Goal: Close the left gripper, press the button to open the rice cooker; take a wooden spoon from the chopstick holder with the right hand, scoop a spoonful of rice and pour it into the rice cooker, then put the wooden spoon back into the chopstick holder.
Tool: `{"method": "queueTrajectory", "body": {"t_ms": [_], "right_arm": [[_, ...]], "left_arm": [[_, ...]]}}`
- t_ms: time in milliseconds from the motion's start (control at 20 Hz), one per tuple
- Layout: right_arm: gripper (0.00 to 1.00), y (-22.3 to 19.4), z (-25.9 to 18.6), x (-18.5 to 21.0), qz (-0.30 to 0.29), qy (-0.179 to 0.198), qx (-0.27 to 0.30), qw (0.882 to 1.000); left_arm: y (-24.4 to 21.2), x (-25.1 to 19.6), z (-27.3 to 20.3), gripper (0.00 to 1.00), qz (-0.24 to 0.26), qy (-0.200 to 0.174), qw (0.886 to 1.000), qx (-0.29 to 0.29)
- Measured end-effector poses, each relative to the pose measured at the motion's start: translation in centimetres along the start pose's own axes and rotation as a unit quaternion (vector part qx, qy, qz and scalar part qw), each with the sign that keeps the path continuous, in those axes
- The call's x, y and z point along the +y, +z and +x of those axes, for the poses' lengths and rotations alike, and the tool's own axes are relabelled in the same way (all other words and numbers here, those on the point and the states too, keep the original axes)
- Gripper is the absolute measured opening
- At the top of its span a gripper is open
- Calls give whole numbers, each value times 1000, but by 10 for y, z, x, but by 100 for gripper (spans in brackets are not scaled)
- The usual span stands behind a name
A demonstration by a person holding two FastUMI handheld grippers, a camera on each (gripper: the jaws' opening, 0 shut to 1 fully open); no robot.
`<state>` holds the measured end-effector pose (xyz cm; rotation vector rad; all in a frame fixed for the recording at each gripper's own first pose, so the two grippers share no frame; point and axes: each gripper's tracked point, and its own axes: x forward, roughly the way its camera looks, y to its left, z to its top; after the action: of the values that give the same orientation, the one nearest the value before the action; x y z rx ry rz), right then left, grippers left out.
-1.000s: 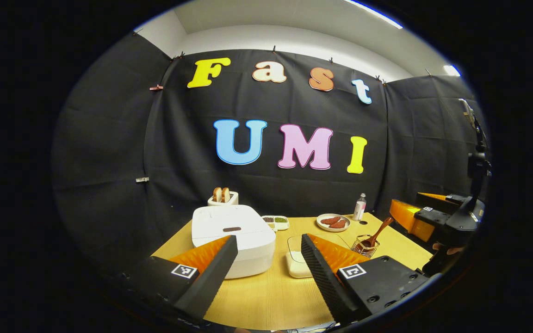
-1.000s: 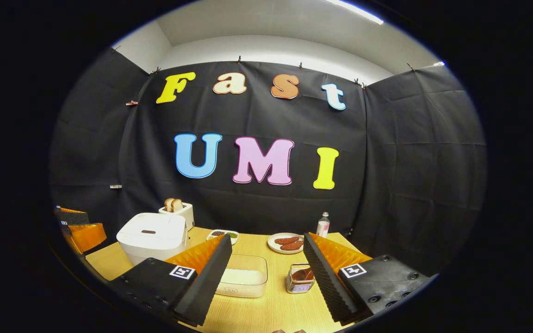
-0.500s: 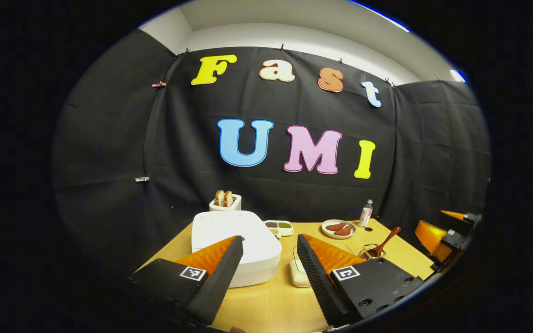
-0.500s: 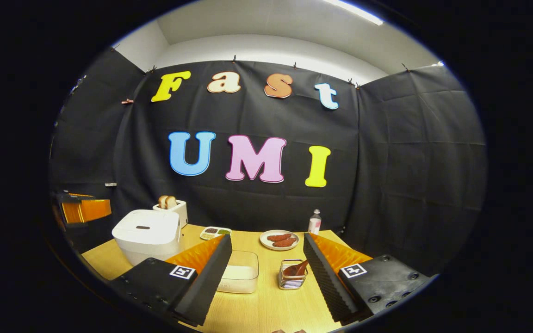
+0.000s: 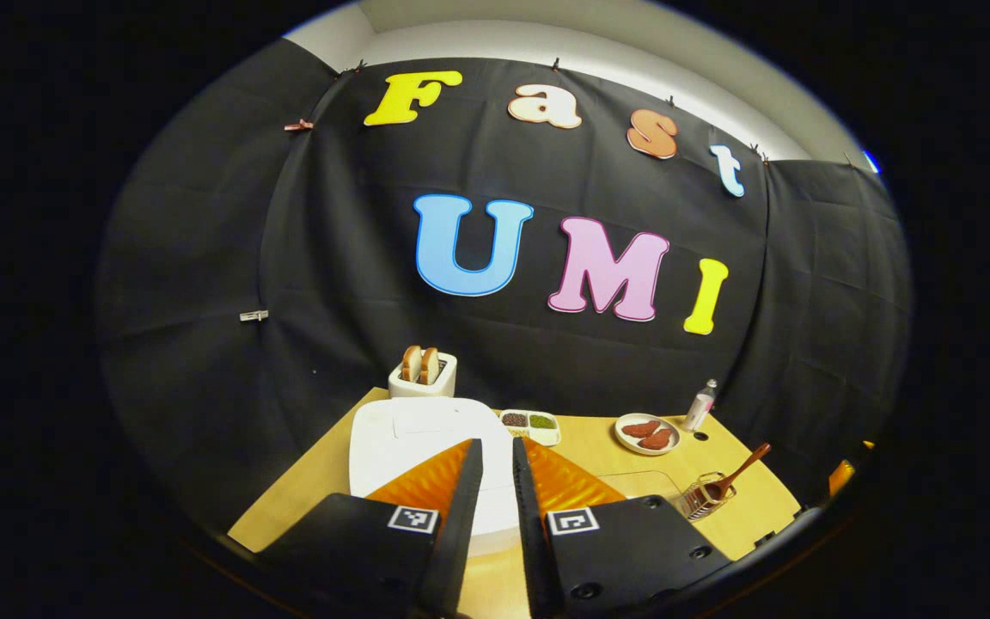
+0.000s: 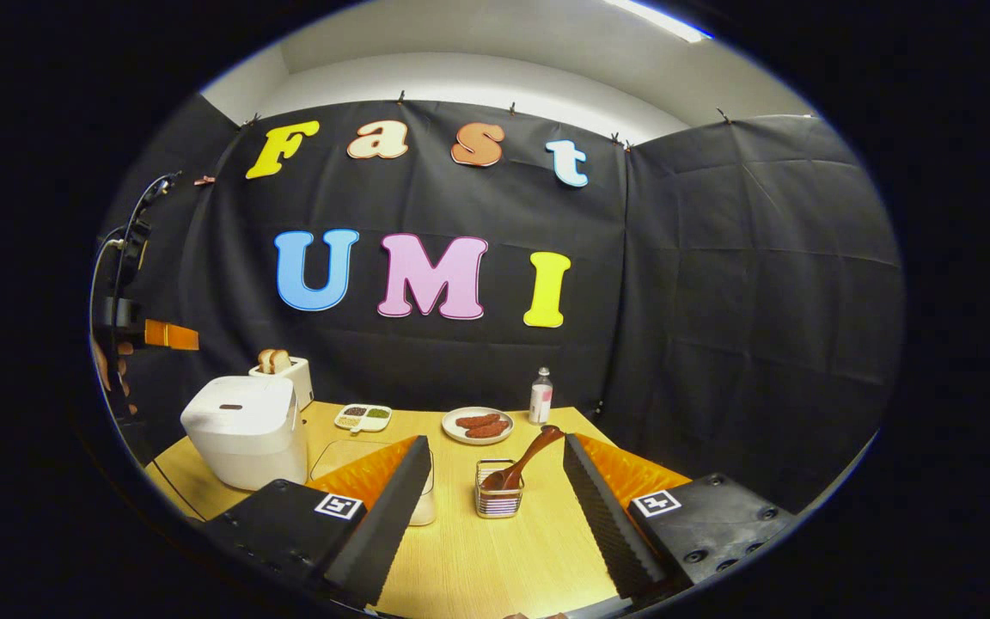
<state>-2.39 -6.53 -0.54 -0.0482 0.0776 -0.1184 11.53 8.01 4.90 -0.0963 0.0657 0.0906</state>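
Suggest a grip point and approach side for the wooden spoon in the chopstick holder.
Grip the wooden spoon on its bare handle above the chopstick holder rim. The bowl sits down in the holder and the handle leans up and to the right in the right gripper view. The open right tool should probably come from the near side, fingers across the handle, then lift along the lean.

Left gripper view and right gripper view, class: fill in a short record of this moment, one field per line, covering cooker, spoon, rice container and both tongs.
cooker: white boxy rice cooker, lid down
spoon: brown wooden spoon leaning in the wire chopstick holder
rice container: clear plastic box between cooker and holder
left tongs: left gripper nearly shut, narrow gap, above the cooker's lid
right tongs: right gripper open, holder between its fingers' line, nothing held
table: light wooden table
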Motion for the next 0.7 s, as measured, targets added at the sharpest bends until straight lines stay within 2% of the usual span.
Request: {"method": "queueTrajectory", "body": {"t_ms": [50, 100, 200, 300, 700], "right_arm": [[98, 1, 3, -4, -1, -1, 2, 1000], [98, 0, 6, -8, 1, 0, 5, 1000], [98, -2, 11, -12, 5, 3, 13, 1000], [98, -6, 18, -16, 3, 6, 23, 1000], [98, -21, 40, -34, 5, 7, 51, 999]], "left_arm": [[1, 5, 10, 29, 2, 5, 1000, 6], [-3, 9, 22, 20, 2, 6, 1000, 14], [-8, 19, 41, 15, 4, 22, 999, 29], [-18, 24, 63, 8, 4, 20, 999, 48], [-82, 44, 111, 6, -18, 31, 989, 143]]}}
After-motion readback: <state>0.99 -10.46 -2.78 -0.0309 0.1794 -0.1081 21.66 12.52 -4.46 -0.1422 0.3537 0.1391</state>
